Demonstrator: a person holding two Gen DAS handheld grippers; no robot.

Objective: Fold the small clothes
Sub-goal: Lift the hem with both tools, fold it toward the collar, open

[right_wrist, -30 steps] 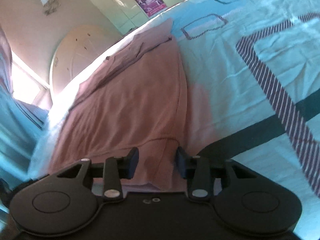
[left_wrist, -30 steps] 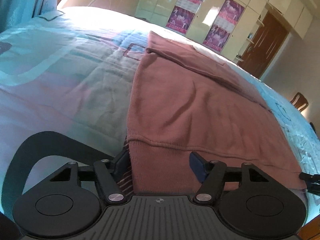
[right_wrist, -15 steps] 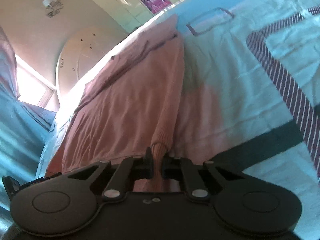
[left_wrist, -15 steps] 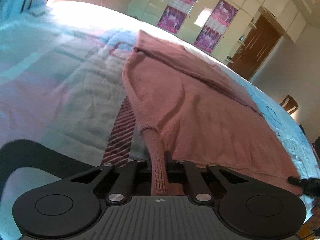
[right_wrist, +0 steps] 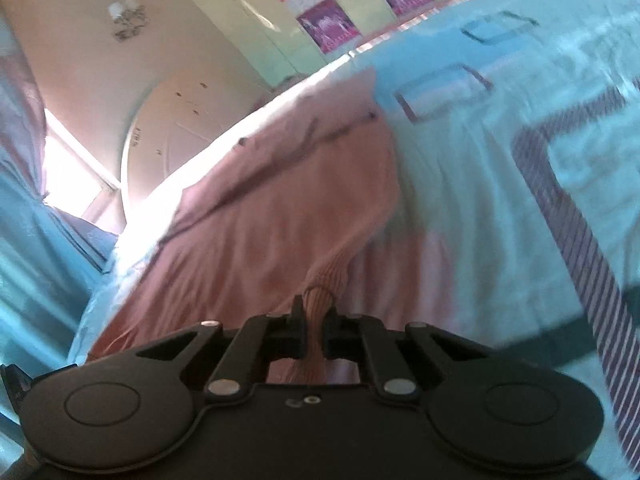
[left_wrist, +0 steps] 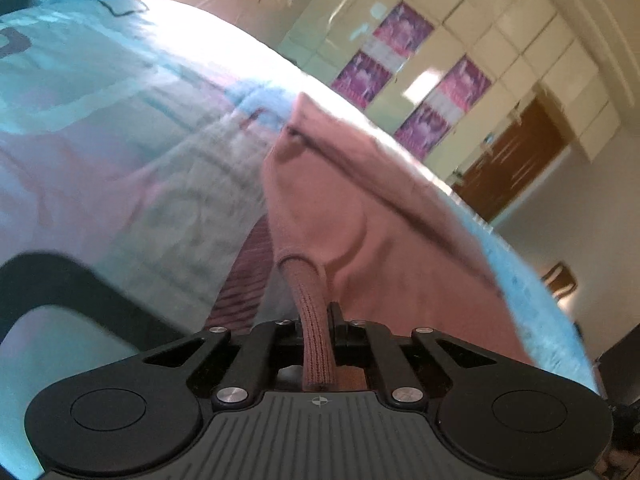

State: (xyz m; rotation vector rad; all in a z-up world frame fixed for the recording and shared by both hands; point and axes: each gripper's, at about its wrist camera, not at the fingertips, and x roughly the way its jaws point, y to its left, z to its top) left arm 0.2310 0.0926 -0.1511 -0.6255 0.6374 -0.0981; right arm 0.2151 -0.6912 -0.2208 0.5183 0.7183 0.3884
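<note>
A dusty-pink knit sweater (left_wrist: 360,216) lies spread on the bed, its far end folded over. My left gripper (left_wrist: 318,320) is shut on the ribbed hem at the sweater's left corner and holds it raised off the bed. In the right wrist view the same sweater (right_wrist: 280,208) stretches away, and my right gripper (right_wrist: 314,320) is shut on the ribbed hem at its right corner, also lifted. The cloth hangs taut from both grips.
The bed (left_wrist: 100,128) has a light-blue cover with pink patches, dark bands and striped bands (right_wrist: 580,240). A rounded headboard (right_wrist: 172,112) stands at the bed's end. Cupboards with pink posters (left_wrist: 404,40) and a brown door (left_wrist: 512,160) line the far wall.
Both grippers went from open around the hem to shut on it. They have since lifted the hem corners up and forward, and the views tilted upward.
</note>
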